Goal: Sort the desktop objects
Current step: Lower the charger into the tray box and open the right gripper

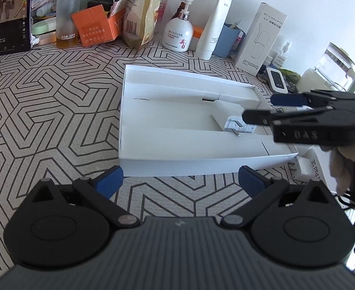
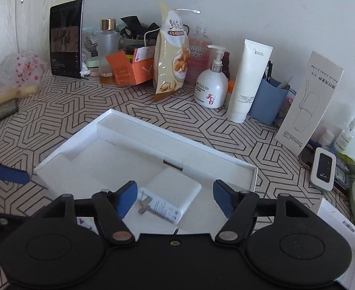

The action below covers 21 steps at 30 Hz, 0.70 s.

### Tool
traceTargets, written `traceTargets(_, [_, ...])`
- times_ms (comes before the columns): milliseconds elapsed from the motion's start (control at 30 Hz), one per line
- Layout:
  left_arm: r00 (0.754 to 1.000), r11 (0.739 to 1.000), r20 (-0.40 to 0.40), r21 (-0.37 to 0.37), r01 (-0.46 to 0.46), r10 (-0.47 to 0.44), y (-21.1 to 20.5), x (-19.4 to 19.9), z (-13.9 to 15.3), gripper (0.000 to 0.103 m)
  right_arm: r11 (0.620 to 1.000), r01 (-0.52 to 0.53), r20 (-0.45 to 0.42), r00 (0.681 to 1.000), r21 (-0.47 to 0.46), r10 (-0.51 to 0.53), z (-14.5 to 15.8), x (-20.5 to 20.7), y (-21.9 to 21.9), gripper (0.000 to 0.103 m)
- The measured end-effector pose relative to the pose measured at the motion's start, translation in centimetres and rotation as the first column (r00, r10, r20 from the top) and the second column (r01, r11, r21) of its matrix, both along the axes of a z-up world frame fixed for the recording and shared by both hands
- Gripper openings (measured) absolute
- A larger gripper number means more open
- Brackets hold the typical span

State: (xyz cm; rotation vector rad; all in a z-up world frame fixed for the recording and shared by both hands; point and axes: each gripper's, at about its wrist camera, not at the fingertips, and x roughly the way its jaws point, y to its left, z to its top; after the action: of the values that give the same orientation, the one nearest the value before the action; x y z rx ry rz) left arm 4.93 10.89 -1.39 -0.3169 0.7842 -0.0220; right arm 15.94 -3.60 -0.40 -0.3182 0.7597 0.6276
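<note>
An open white box lies in the middle of the patterned table, and a white charger with metal prongs rests inside it. My left gripper hangs open just short of the box's near wall, with nothing between its fingers. My right gripper reaches in from the right over the box. In the right wrist view this gripper is open, its blue pads standing either side of the charger without touching it. A second white plug lies outside the box on the right.
Along the back wall stand a tablet, a glass bottle, an orange carton, a snack bag, a pump bottle, a white tube, a blue cup and a tall white carton. A box lid and a pocket router lie at right.
</note>
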Motion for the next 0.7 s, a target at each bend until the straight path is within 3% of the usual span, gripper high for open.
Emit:
traceTargets(400, [0.999,0.999,-0.012,0.030,0.039,-0.038,-1.5,-0.3,-0.3,0.103,0.997,-0.006,0.001,1.000,-0.075,0.006,-0.6,-1.6,-1.6,0.080])
traceTargets(700, [0.998,0.996,-0.025,0.067,0.064,-0.062,-1.6,-0.4,-0.5,0.103,0.998,0.051,-0.136,0.990,0.028,-0.047,-1.6,-0.4,-2.1,0.090])
